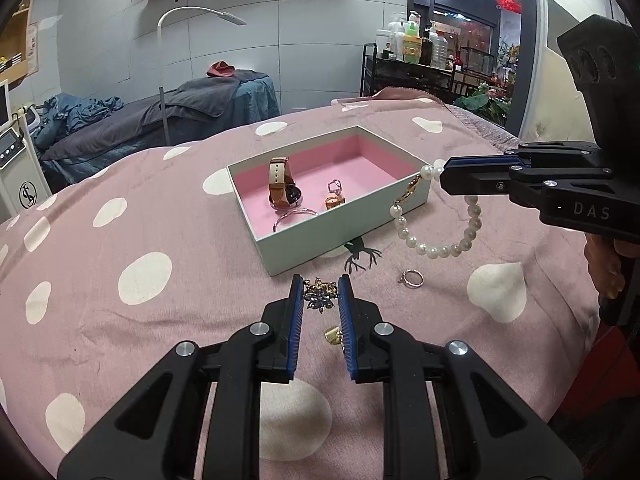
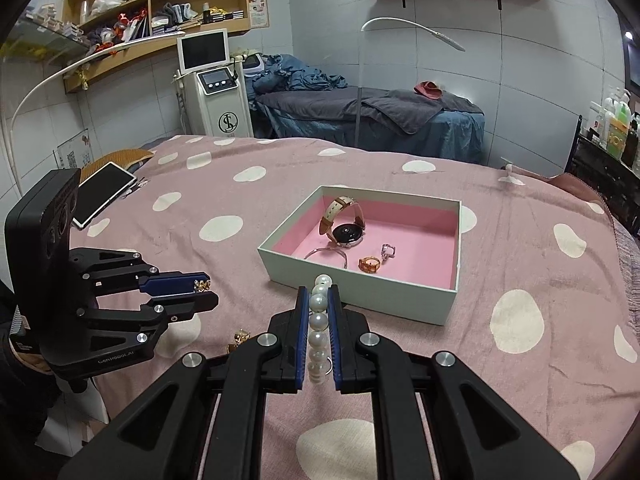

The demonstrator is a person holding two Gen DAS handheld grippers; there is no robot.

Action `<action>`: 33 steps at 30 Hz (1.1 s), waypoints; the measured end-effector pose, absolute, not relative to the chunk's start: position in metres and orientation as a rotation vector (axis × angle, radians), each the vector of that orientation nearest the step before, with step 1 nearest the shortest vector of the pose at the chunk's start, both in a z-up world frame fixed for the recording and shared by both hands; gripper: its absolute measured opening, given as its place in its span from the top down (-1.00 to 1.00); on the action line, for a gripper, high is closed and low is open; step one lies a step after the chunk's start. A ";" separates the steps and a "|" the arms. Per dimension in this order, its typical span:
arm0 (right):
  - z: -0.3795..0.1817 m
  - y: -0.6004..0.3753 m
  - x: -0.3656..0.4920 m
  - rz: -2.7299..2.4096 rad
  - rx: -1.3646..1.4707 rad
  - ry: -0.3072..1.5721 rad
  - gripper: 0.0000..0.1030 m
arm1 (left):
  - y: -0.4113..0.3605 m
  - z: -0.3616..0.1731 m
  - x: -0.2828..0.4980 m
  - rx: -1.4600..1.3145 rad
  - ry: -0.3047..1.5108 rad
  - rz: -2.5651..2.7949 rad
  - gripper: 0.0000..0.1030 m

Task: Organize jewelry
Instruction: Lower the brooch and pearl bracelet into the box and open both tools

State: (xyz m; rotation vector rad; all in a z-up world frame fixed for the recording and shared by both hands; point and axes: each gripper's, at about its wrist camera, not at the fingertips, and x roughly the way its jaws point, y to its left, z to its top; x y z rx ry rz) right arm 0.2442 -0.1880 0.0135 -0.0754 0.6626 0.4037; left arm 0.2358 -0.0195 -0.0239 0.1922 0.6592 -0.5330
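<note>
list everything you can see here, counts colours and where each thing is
box: 1, pale green outside, pink inside, on the spotted bedspread
watch: 1, tan strap, dark face, in the box
bangle: 1, silver, in the box beside the watch
rings in box: 2, one amber, one silver, in the box
pearl bracelet: 1, white, hanging from the right gripper by the box
brooch: 1, gold and dark, between the left fingers
loose ring: 1, rose gold, on the bedspread
gold piece: 1, on the bedspread under the left gripper
bedspread: 1, pink, white spots
tablet: 1, white rim, far edge
left gripper: 1, black, blue pads
right gripper: 1, black, blue pads
</note>
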 end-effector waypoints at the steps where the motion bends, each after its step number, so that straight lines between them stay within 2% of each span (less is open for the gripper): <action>1: 0.016 -0.189 0.247 0.401 -0.073 0.658 0.82 | -0.021 -0.022 0.239 0.193 0.656 -0.532 0.65; 15: 0.035 -0.198 0.305 0.324 -0.020 0.615 0.82 | -0.051 0.003 0.318 0.167 0.670 -0.529 0.65; 33: -0.010 -0.201 0.363 0.252 0.026 0.753 0.82 | -0.078 -0.043 0.368 0.202 0.807 -0.512 0.65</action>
